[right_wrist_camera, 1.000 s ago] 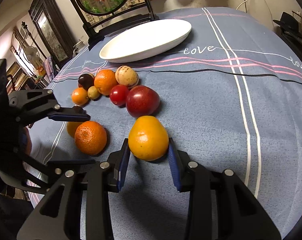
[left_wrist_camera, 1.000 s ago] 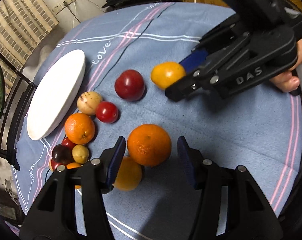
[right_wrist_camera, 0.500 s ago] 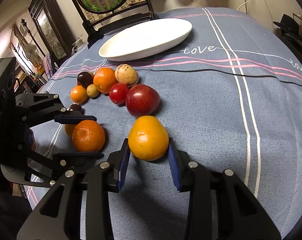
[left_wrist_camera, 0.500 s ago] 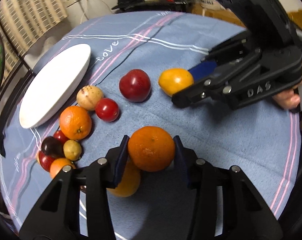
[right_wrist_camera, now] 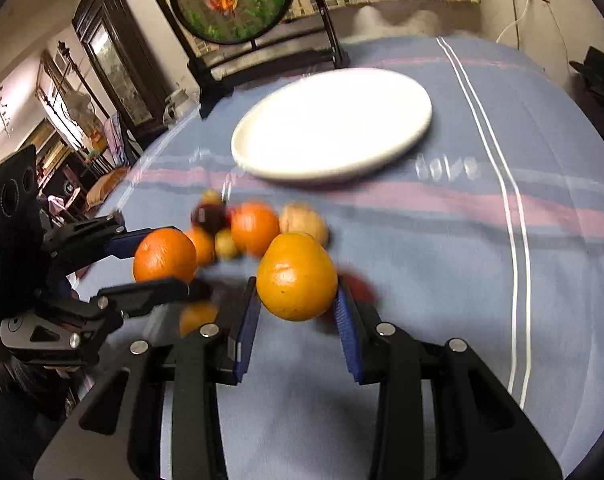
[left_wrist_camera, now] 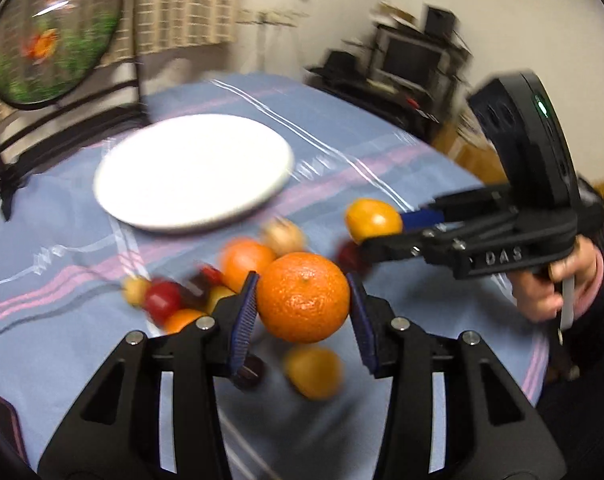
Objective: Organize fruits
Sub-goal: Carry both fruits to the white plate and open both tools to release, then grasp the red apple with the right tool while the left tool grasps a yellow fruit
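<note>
In the left wrist view, the left gripper (left_wrist_camera: 302,300) has its jaws pinching a mandarin orange (left_wrist_camera: 303,297) across its widest part, one blue pad on each flank, and the fruit hangs clear above the table (left_wrist_camera: 441,320) with its stem dimple facing the camera. Its pebbled rind should give the ribbed pads good bite; it looks firm but slightly yielding, light to carry, and likely to bruise or split if squeezed hard, so a grip across the equator seems the sensible hold. Below it lie a blurred yellow-orange fruit (left_wrist_camera: 313,372) and a loose cluster of small fruits (left_wrist_camera: 206,288), with the white oval plate (left_wrist_camera: 194,172) empty and well beyond them. To the right, a hand (left_wrist_camera: 549,284) works the right gripper (left_wrist_camera: 375,230), which carries its own fruit. In the right wrist view, that gripper has its jaws clamped on a smooth yellow-orange citrus (right_wrist_camera: 296,277) held off the blue striped tablecloth (right_wrist_camera: 441,280). Its skin looks glossier and slicker than the mandarin's, and its slightly tapered top suggests it could squirt upward out of the pads unless it is held at the broad middle, as it is now. The left gripper with the mandarin shows at the left, and the plate lies ahead, past the fruit cluster.
</note>
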A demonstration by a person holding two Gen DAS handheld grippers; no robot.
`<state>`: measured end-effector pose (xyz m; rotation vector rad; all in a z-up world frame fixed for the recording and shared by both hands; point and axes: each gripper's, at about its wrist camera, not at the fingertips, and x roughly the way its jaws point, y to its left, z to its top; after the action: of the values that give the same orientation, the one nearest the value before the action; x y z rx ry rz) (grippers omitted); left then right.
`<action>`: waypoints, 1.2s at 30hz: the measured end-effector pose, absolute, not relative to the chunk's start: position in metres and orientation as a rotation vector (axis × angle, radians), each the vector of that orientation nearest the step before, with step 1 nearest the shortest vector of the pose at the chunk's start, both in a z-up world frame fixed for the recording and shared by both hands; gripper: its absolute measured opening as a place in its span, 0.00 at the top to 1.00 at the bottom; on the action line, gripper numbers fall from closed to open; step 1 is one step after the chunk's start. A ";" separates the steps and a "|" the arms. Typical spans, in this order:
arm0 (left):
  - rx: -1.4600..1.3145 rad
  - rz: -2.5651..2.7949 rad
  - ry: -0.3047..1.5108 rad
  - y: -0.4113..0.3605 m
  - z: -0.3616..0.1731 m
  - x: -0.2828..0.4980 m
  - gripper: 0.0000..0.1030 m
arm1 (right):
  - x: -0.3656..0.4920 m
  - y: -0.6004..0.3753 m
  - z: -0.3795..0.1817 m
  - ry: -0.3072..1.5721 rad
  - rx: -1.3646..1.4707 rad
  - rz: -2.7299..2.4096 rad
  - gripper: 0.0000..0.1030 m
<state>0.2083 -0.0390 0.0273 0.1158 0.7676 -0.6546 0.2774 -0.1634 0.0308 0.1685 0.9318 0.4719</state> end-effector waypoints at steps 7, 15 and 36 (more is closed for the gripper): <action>0.020 -0.478 0.805 -0.031 0.049 0.329 0.56 | 0.376 -0.145 0.057 0.850 0.121 0.387 0.63; 0.020 -0.258 0.981 -0.033 -0.001 0.441 0.56 | 0.494 -0.126 0.008 1.009 0.071 0.289 0.63; -0.047 -0.164 0.787 0.019 0.038 0.270 0.02 | 0.316 -0.167 0.044 0.741 0.141 0.340 0.37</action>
<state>0.2702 0.0191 0.0377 -0.0471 0.7869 -0.1638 0.3161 -0.1668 0.0436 0.1410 0.7412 0.3404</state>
